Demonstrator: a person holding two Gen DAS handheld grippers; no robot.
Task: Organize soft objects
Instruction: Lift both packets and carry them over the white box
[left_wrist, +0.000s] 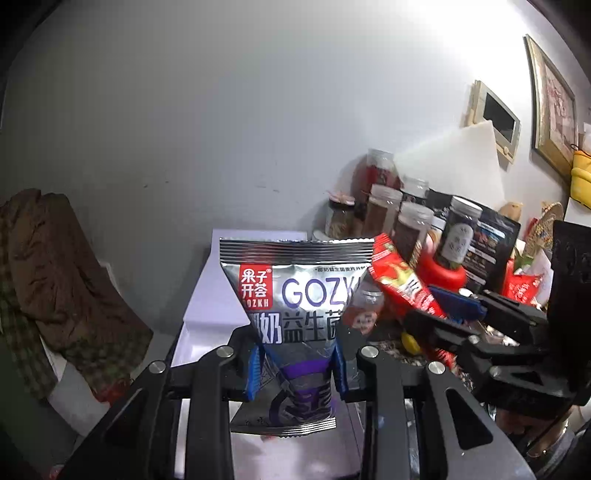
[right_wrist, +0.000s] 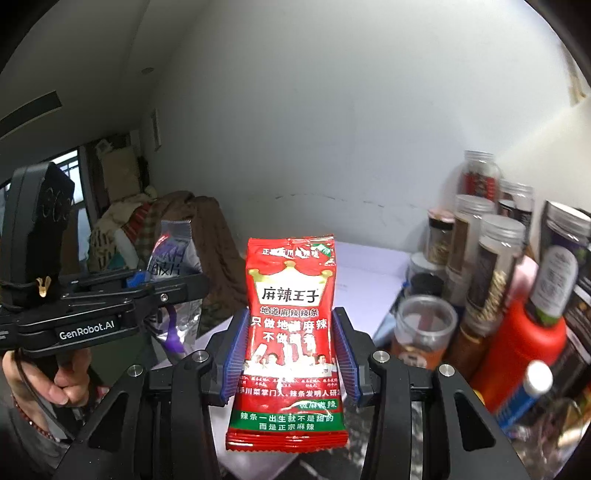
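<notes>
Left claw (left_wrist: 295, 369) pinches silver snack pouch (left_wrist: 295, 295); right claw (right_wrist: 290, 365) grips red spicy-strip packet (right_wrist: 291, 332). Risk: slick foil slips out, or packets knock jars (right_wrist: 491, 258) on tabletop.

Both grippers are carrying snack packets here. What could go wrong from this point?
The left gripper pinches the silver packet low on its narrow waist, so the top-heavy bag could flop or slip. The right gripper carries the red packet close beside crowded jars; a swing could topple one. The two packets nearly overlap and could snag.
</notes>
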